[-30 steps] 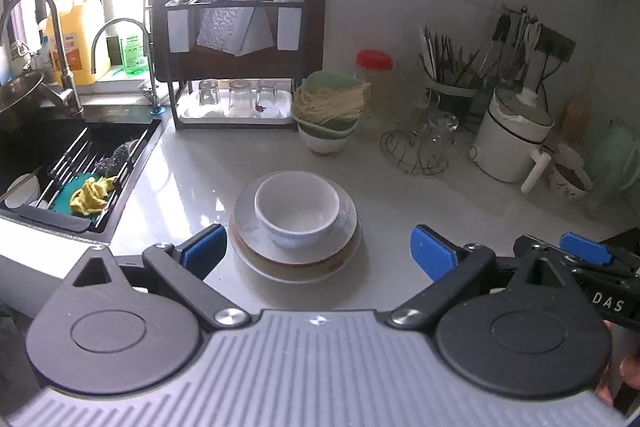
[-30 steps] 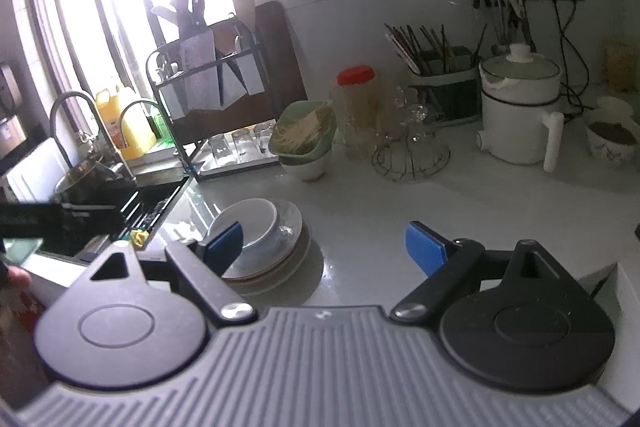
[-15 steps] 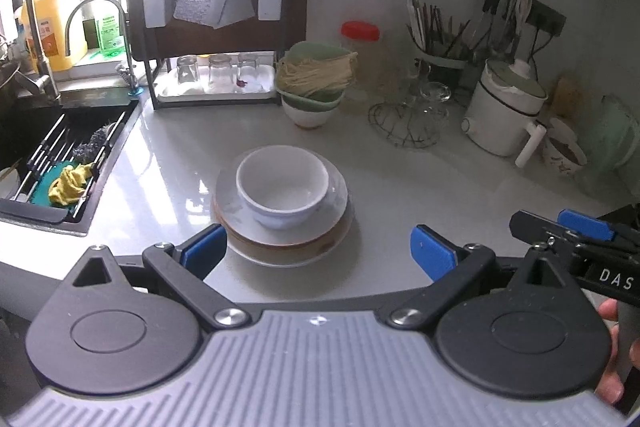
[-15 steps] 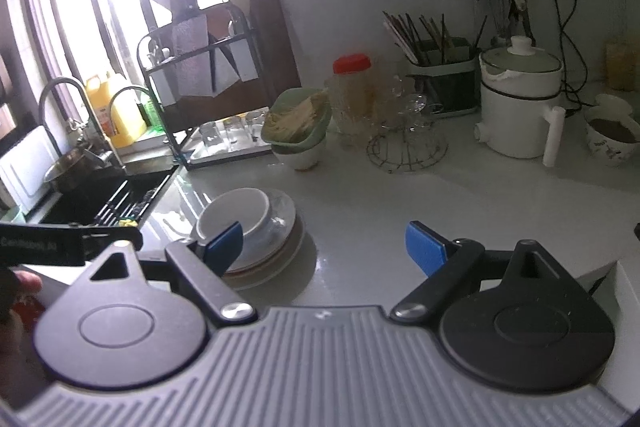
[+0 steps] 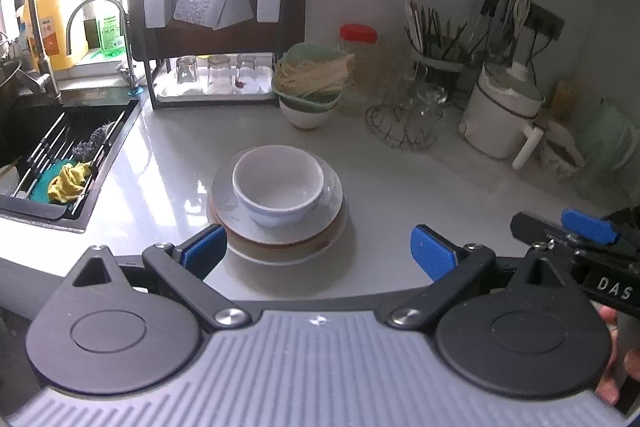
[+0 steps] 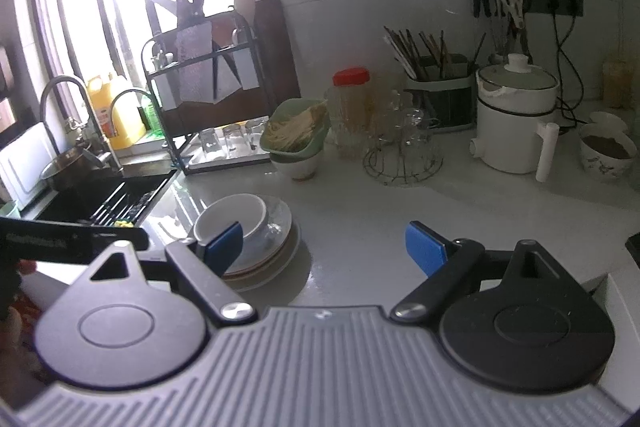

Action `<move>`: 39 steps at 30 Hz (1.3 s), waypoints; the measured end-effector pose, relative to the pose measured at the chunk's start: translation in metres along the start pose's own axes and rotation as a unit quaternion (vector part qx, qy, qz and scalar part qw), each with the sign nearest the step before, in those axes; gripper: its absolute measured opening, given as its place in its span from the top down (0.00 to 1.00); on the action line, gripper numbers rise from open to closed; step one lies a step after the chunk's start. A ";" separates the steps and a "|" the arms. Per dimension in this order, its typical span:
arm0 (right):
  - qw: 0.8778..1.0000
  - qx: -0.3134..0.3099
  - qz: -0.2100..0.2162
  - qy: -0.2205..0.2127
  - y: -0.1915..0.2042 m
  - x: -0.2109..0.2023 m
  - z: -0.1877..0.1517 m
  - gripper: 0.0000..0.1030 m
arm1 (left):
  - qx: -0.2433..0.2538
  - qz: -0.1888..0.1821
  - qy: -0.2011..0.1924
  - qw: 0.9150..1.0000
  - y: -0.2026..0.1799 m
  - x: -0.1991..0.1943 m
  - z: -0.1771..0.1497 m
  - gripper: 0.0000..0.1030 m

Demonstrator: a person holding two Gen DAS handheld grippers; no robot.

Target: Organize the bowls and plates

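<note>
On the pale surface [image 5: 420, 187], just ahead of the left gripper [image 5: 318, 247], a white bowl [image 5: 278, 185] sits upright and empty in the middle of a short stack of plates [image 5: 332, 223]; the top plate is white and a brown-rimmed one shows beneath it. The left gripper's blue-padded fingers [image 5: 204, 247] stand wide apart with nothing between them, the stack lying just beyond their tips and closer to the left pad. Beside the stack, on its right, the right gripper [image 6: 324, 247] hangs over bare surface, its fingers [image 6: 424, 247] also spread wide and holding nothing; in the right wrist view its left pad overlaps the bowl's near rim, though whether it touches cannot be told. Behind the stack stands a green bowl of pale noodles [image 5: 314, 75] stacked on a white bowl, and behind that again a red-lidded jar [image 5: 360, 63]. Left of the stack the surface drops into a dark sink [image 5: 60, 147] with a wire rack holding a yellow cloth [image 5: 68, 179]. Behind and left of the stack a black dish rack [image 5: 216, 27] holds upturned glasses on its lower tray. Right of the stack, well apart, are a wire stand with glasses [image 5: 408, 119], a holder of chopsticks [image 5: 436, 47] and a white electric pot [image 5: 504, 119] with a green lid.
</note>
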State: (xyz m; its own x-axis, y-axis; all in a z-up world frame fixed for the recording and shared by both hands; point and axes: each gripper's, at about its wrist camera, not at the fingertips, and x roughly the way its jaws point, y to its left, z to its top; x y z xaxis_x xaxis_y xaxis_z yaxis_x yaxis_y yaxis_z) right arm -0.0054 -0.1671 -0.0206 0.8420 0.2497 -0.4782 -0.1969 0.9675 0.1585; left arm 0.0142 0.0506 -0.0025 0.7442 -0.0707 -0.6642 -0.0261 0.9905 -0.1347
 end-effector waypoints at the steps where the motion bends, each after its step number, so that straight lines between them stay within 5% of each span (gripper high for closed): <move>1: 1.000 0.004 -0.001 0.000 -0.001 0.000 0.000 0.13 | 0.001 0.004 -0.002 1.000 0.000 -0.001 0.001 0.03; 16: 1.000 0.010 -0.007 -0.001 -0.011 0.001 0.000 0.13 | 0.013 0.010 0.019 1.000 -0.007 0.004 -0.011 0.03; 39: 1.000 0.000 0.002 0.001 -0.011 0.002 -0.003 0.13 | -0.019 0.020 -0.013 1.000 -0.001 -0.006 -0.006 0.03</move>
State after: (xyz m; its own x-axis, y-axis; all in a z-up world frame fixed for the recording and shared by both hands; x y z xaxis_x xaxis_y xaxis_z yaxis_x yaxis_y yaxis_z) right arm -0.0030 -0.1776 -0.0263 0.8402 0.2528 -0.4798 -0.1997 0.9668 0.1597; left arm 0.0059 0.0492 -0.0030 0.7590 -0.0267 -0.6505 -0.0821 0.9873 -0.1363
